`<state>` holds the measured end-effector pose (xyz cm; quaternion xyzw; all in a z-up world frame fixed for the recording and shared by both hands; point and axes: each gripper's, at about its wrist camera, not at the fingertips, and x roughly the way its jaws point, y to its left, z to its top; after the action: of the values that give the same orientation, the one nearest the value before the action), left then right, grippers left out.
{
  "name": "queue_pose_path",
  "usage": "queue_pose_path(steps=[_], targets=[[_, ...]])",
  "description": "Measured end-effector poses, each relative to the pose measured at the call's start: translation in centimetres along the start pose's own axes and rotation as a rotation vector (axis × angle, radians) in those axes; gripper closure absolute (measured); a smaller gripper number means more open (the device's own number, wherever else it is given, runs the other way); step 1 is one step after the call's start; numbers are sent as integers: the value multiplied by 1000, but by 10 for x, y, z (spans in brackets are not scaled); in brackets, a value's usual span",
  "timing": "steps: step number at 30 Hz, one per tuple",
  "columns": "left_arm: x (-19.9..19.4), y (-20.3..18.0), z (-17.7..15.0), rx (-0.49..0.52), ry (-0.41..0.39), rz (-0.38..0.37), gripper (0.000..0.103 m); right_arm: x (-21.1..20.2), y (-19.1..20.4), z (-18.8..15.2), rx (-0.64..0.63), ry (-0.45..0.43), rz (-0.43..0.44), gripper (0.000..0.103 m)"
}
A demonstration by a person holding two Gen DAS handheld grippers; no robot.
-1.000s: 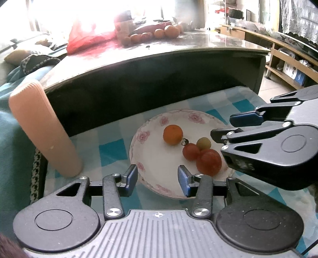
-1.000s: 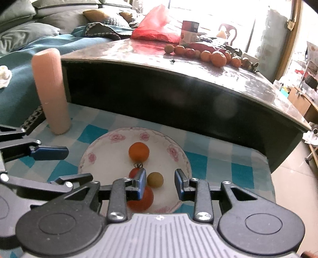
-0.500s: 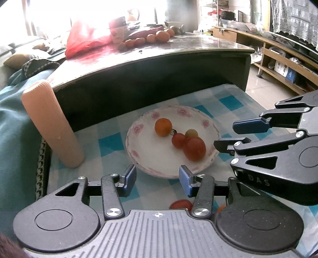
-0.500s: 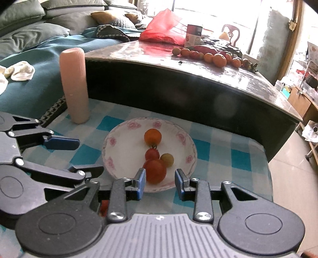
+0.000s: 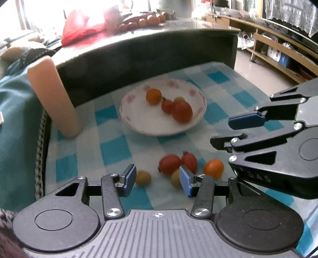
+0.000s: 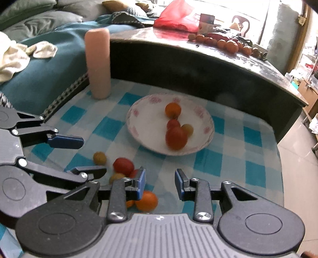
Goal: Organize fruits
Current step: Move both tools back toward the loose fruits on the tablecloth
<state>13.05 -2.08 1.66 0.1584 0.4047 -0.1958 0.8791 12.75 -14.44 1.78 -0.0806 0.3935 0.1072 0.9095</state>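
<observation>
Red tomatoes (image 5: 170,163) lie loose beneath both spread, empty grippers, left gripper (image 5: 157,181) and right gripper (image 6: 160,183).

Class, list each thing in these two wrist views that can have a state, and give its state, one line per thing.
left gripper: open, empty
right gripper: open, empty
plate: upright, holding four fruits
loose fruits: on the checked cloth, outside the plate
pink cylinder: standing upright
red bag: slumped on the dark table

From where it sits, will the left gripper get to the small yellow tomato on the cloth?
Probably yes. The left gripper is open and the yellow tomato lies on the checked cloth just inside its left finger, with nothing between them.
</observation>
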Motion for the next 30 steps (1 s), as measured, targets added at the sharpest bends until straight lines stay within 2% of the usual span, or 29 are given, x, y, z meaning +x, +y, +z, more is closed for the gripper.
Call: queue_pose_path(steps=[4, 12, 30], targets=[[-4, -7, -10, 24, 16, -29, 42, -3, 10, -6, -23, 15, 24, 56], [-5, -7, -27, 40, 48, -33, 42, -1, 18, -13, -50, 33, 27, 55], [13, 3, -26, 23, 83, -18, 41, 17, 17, -19, -101, 77, -2, 52]])
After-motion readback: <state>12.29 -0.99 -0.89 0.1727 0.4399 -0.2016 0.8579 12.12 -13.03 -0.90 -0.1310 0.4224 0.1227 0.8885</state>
